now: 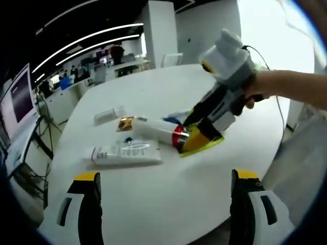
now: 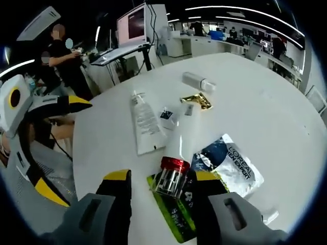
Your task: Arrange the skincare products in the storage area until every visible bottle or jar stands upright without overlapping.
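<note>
We see a white bottle with a red collar lying on its side on the round white table, its clear cap end between the jaws of the right gripper, which are spread on either side of it; whether they touch it we cannot tell. Under the bottle lies a green sachet, and just beside it a white and dark sachet. A white tube lies flat nearby, with a small gold item and a small white bottle on its side further off. In the left gripper view, the left gripper hangs spread above bare table, well apart from the tube.
</note>
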Available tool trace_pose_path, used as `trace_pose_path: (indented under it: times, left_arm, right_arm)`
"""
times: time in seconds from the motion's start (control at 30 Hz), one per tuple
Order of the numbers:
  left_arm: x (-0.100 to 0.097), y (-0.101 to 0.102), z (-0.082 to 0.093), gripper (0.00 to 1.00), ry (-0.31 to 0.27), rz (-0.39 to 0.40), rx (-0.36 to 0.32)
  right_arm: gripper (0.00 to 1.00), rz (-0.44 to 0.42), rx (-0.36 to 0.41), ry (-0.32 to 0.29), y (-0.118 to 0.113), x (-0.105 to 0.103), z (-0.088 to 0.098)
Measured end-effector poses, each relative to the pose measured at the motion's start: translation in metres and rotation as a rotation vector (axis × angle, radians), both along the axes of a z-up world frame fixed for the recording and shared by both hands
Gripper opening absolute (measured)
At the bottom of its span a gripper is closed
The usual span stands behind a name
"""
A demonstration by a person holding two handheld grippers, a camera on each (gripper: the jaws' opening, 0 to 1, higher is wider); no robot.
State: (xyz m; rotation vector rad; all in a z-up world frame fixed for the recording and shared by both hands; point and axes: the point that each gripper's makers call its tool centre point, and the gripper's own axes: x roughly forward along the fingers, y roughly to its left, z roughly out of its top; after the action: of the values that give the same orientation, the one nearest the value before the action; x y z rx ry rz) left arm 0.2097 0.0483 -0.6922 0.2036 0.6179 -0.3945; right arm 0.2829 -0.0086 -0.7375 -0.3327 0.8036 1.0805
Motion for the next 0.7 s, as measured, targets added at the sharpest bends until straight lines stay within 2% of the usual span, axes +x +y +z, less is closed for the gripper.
trace_pose_path:
  times: [0.4, 0.53, 0.7]
  left_arm:
    - [0.0, -0.001, -0.001, 0.99, 0.005, -0.007, -0.003]
    - [-0.001, -0.002, -0.001, 0.99, 0.007, -0.01, -0.002]
    - [0.0, 0.0, 0.0, 0.99, 0.002, -0.004, -0.001]
  right_arm:
    - [0.45, 0.027, -0.064, 0.001, 0.003, 0.009, -0.015]
    - [0.44, 0.037, -0.078, 0.018, 0.003, 0.012, -0.021]
    - [0.4, 0.049, -0.093, 0.029, 0.002, 0.016, -0.023]
